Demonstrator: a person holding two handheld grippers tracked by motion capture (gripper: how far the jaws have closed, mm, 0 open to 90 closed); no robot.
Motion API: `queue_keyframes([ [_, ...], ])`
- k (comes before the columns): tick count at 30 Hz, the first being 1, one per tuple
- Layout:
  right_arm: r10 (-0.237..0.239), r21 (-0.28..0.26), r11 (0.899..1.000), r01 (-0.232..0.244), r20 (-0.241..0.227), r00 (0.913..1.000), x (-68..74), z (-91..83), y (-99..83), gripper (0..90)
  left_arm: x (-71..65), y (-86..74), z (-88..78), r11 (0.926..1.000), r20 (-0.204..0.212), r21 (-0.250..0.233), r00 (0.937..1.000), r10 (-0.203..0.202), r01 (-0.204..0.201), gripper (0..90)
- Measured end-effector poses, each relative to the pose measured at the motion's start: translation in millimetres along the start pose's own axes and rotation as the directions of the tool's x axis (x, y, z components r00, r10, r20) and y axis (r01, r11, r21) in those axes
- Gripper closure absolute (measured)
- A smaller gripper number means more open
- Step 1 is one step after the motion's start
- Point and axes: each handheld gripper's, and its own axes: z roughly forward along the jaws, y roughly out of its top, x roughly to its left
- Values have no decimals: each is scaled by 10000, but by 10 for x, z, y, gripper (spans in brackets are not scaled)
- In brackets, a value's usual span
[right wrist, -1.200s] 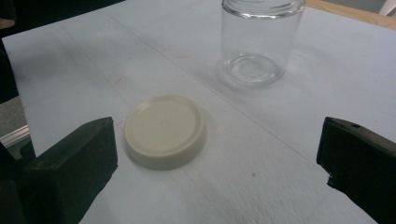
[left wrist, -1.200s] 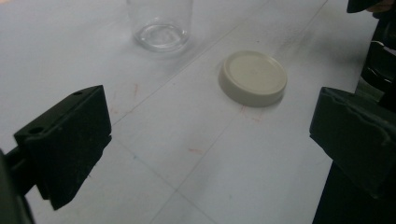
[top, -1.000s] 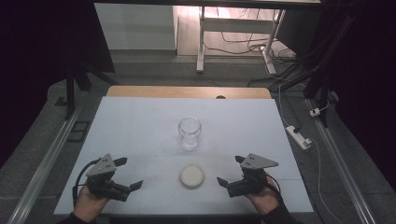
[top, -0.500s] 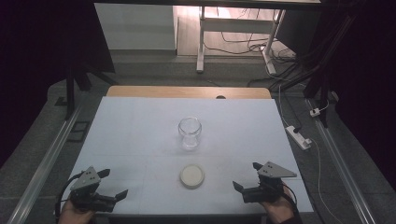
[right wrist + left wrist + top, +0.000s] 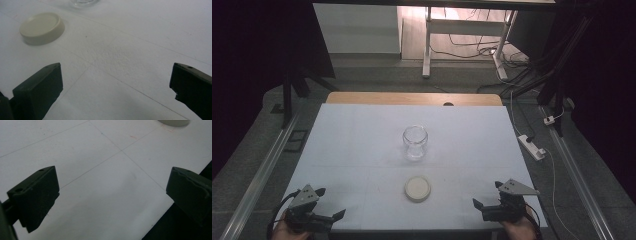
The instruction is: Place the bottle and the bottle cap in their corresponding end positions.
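We hold the left gripper at the near left corner of the counter, its jaws spread wide with nothing between them; in the left gripper view only bare white surface lies in the gap, and the counter's near edge cuts across under the right-hand jaw

At the near right corner sits our right gripper, jaws likewise wide apart and empty; in the right gripper view the white counter shows between them, crossed by faint lines

Between the two grippers and a little farther in lies the lid, a round cream disc flat on the counter, well apart from both sets of jaws. In the right gripper view the lid lies beyond the left-hand jaw; in the left gripper view a sliver of it shows at the top edge

Farther still, near the counter's middle, the jar stands upright, clear glass, open at the top, apart from the lid. Its base just shows at the top of the right gripper view

Beyond the counter's far edge the floor carries cables
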Motion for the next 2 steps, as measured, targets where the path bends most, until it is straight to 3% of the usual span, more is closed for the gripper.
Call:
queue_keyframes([
  [2,24,2,10000,-24,29,10000,-3,0,-7,0,3,-6,-4,10000,-88,31,9999,-53,53,0],
])
